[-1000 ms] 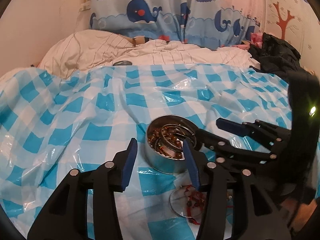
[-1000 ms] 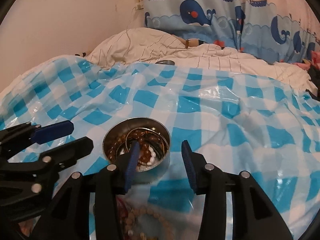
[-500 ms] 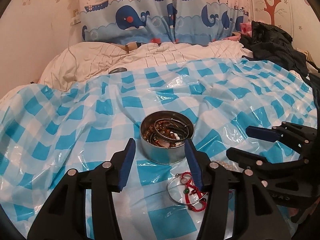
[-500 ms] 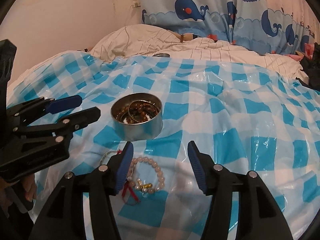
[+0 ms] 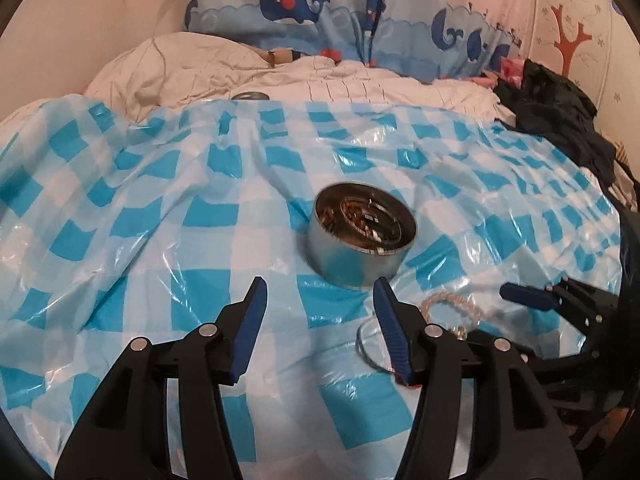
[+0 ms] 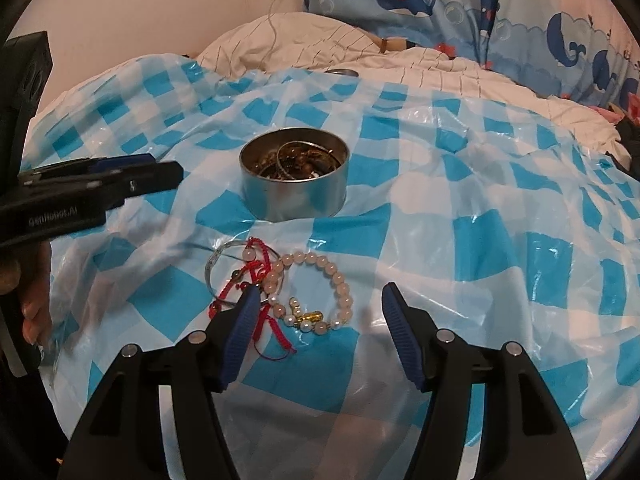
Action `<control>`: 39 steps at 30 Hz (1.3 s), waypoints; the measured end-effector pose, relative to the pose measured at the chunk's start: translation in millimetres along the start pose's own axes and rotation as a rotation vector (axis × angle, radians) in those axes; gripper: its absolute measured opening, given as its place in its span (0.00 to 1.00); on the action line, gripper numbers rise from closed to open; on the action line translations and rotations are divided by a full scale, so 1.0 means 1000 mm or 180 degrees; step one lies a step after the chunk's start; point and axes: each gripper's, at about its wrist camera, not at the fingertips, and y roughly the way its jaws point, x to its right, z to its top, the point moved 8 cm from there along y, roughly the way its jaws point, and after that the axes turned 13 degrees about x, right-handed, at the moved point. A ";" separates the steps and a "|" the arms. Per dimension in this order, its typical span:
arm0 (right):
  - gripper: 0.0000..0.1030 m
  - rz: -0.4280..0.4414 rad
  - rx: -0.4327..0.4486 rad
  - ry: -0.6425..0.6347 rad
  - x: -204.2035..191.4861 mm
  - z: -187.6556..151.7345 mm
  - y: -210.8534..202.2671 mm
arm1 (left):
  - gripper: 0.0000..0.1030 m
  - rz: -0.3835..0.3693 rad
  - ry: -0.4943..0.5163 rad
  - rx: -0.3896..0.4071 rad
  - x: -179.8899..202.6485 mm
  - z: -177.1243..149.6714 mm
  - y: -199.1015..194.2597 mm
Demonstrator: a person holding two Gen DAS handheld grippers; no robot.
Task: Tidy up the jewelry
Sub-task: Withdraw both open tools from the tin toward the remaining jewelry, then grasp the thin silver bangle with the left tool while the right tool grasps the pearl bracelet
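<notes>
Both the right gripper (image 6: 316,310) and left gripper (image 5: 318,294) gape wide, empty; the pearl bracelet (image 6: 320,290) at 6 o'clock from the tin (image 6: 294,174) looks light, floppy, best pinched across its beads

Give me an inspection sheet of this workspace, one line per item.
Surface: crinkled blue-and-white checked plastic sheet spread over a bed.
Job's things: round metal tin upright, holding bracelets; pearl bracelet, red cord bracelet and silver bangle lie in a heap on the sheet in front of it.
Clutter: black garment at the far right edge.
Grippers: left gripper open, empty; right gripper open, empty, over the heap.
Cables: thin wire down the wall.
Surroundings: whale-print curtain, striped white bedding.
</notes>
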 end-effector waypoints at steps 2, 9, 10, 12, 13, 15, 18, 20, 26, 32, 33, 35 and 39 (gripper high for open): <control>0.60 0.0072 -0.0040 0.0081 -0.001 -0.002 0.003 | 0.52 -0.0067 0.0042 -0.0075 0.006 -0.007 0.002; 0.60 0.0075 -0.0084 0.0103 -0.001 -0.004 0.005 | 0.53 -0.0162 0.0138 -0.0327 0.017 -0.028 0.014; 0.60 0.0060 -0.0094 0.0092 -0.001 -0.005 0.005 | 0.53 -0.0172 0.0132 -0.0342 0.018 -0.029 0.015; 0.60 0.0048 -0.0100 0.0089 0.000 -0.004 0.006 | 0.53 -0.0192 0.0136 -0.0395 0.018 -0.033 0.017; 0.60 0.0034 -0.0095 0.0080 0.001 -0.004 0.005 | 0.53 -0.0201 0.0151 -0.0413 0.019 -0.035 0.018; 0.60 -0.0005 -0.0089 0.0057 0.003 -0.003 0.005 | 0.53 -0.0234 0.0191 -0.0457 0.022 -0.040 0.020; 0.60 -0.0032 -0.0112 0.0053 0.005 -0.004 0.007 | 0.53 -0.0293 0.0260 -0.0525 0.028 -0.049 0.022; 0.60 -0.0030 -0.0115 0.0047 0.005 -0.004 0.007 | 0.53 -0.0306 0.0290 -0.0539 0.031 -0.052 0.024; 0.60 -0.0036 -0.0113 0.0058 0.005 -0.004 0.007 | 0.54 -0.0240 0.0294 -0.0587 0.029 -0.057 0.031; 0.60 -0.0038 -0.0095 0.0060 0.006 -0.003 0.008 | 0.54 -0.0185 0.0230 -0.0584 0.025 -0.056 0.035; 0.60 -0.0044 -0.0083 0.0066 0.006 -0.002 0.008 | 0.54 -0.0189 0.0212 -0.0583 0.025 -0.056 0.036; 0.60 -0.0065 -0.0052 0.0078 0.009 0.000 0.008 | 0.54 -0.0194 0.0181 -0.0584 0.027 -0.056 0.038; 0.60 -0.0113 0.0032 0.0017 0.010 0.006 0.010 | 0.51 -0.0213 0.0215 -0.0585 0.033 -0.060 0.041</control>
